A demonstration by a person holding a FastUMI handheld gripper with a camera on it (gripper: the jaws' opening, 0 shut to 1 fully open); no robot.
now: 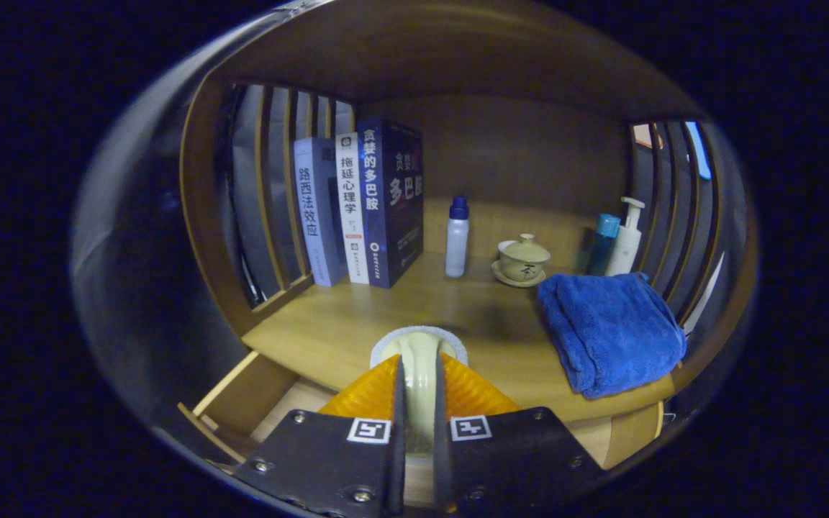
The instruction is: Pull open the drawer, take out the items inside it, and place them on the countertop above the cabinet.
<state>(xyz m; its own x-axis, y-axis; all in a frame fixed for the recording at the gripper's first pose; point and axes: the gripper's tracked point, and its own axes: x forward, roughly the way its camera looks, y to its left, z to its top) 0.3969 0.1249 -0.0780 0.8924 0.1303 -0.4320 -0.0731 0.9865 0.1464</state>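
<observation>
Bare worktop lies open just ahead of the tool (clamped on a pale brush). Blue towel blocks the right; books, bottle and lidded cup crowd the back.

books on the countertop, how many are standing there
3, upright in a row by the slatted side wall, beyond the claw: the pale book nearest the slats, the white book in the middle, the dark book nearest the small bottle.

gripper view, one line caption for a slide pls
Claw shut on a pale item above the open drawer, facing the countertop.
</observation>
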